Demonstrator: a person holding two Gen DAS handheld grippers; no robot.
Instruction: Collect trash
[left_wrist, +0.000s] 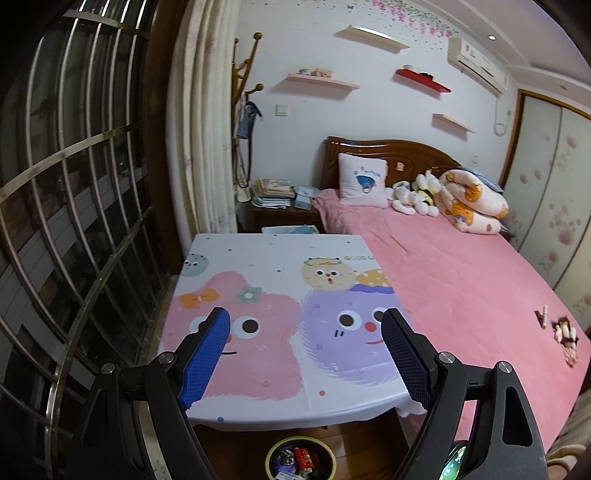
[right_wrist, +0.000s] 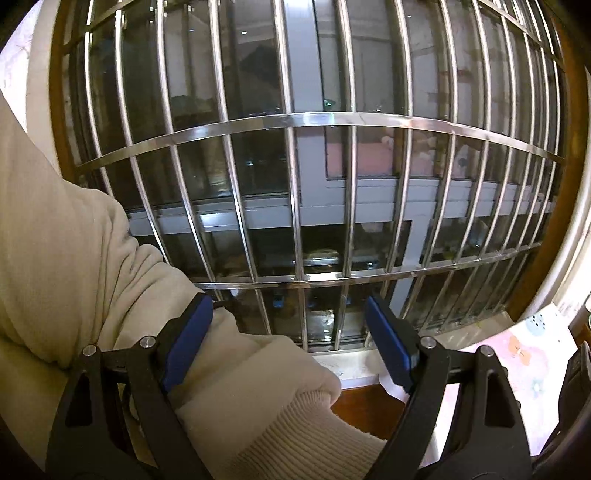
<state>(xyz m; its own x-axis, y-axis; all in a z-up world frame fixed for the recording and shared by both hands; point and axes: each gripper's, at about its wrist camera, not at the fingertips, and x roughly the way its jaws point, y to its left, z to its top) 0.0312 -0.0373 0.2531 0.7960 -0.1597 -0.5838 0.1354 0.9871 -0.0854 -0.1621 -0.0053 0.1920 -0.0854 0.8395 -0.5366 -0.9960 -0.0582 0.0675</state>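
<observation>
In the left wrist view my left gripper (left_wrist: 306, 325) hangs open over a table (left_wrist: 266, 258) with a cartoon-print cover, nothing between its blue pads. Below the table's near edge stands a small round trash bin (left_wrist: 300, 459) holding several wrappers. On the pink bed (left_wrist: 461, 288) at the right lie a few small scraps (left_wrist: 563, 332). In the right wrist view my right gripper (right_wrist: 290, 321) is open and empty, facing a barred window (right_wrist: 314, 122). A person's cream sleeve (right_wrist: 110, 295) crosses under its left finger.
A nightstand (left_wrist: 284, 212) piled with books stands beyond the table by the curtain (left_wrist: 199, 122). Pillow, plush toys and a rolled quilt (left_wrist: 472, 203) lie at the bed's head. A wardrobe (left_wrist: 550, 184) lines the right wall. The table's corner (right_wrist: 524, 354) shows at lower right of the right wrist view.
</observation>
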